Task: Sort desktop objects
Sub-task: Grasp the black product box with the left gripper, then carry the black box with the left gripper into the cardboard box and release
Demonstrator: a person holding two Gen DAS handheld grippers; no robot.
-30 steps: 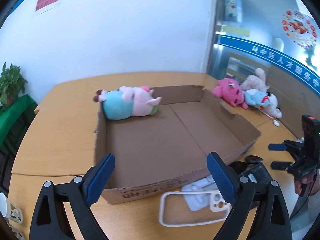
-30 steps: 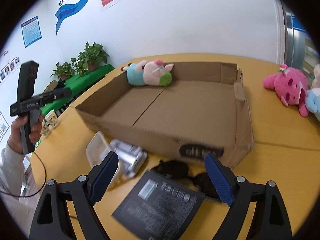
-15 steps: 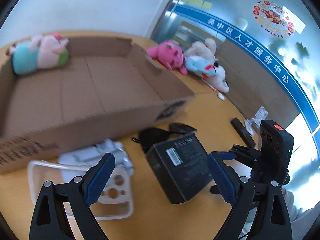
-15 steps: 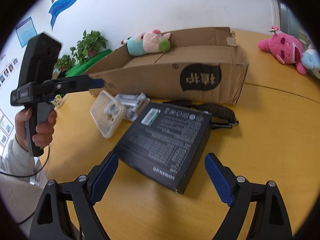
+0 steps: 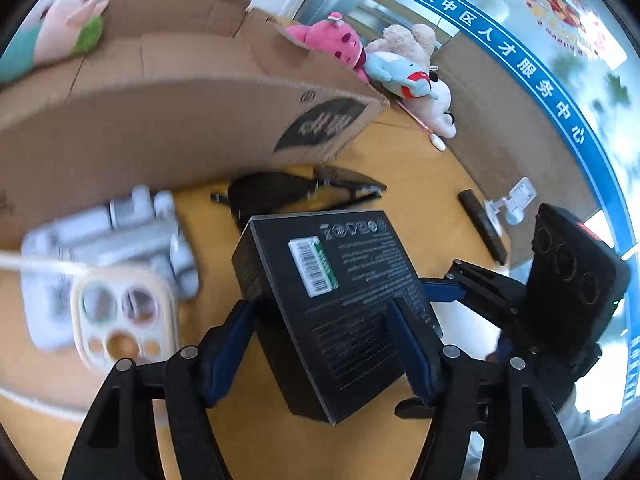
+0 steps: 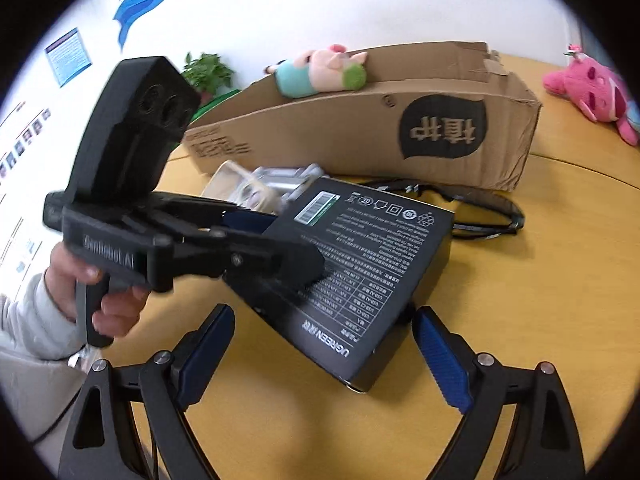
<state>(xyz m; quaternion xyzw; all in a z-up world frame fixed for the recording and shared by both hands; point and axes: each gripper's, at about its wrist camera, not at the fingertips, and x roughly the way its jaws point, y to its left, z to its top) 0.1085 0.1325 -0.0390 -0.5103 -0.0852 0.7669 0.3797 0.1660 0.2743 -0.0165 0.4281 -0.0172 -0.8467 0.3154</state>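
Observation:
A black box (image 5: 344, 292) with a barcode label lies on the wooden table in front of the cardboard carton (image 5: 160, 132). My left gripper (image 5: 320, 344) straddles one corner of the box. Its jaws are closing, and both blue pads (image 5: 228, 340) sit against the box's sides. From the right wrist view the left gripper (image 6: 280, 244) reaches in from the left, held by a hand (image 6: 108, 300). My right gripper (image 6: 324, 340) hangs over the near corner of the box (image 6: 380, 264), its jaws opening slightly and touching nothing.
The carton (image 6: 340, 140) holds a pig plush (image 6: 320, 72). A beige phone case (image 5: 120, 320) and a grey plastic pack (image 5: 112, 236) lie left of the box, dark sunglasses (image 5: 288, 188) behind it. Plush toys (image 5: 384, 60), a black bar (image 5: 480, 228) and a clear stand (image 5: 512, 200) lie to the right.
My left gripper swung right and down from above the carton to the black box, and its jaws narrowed around the corner. My right gripper sank closer to the box.

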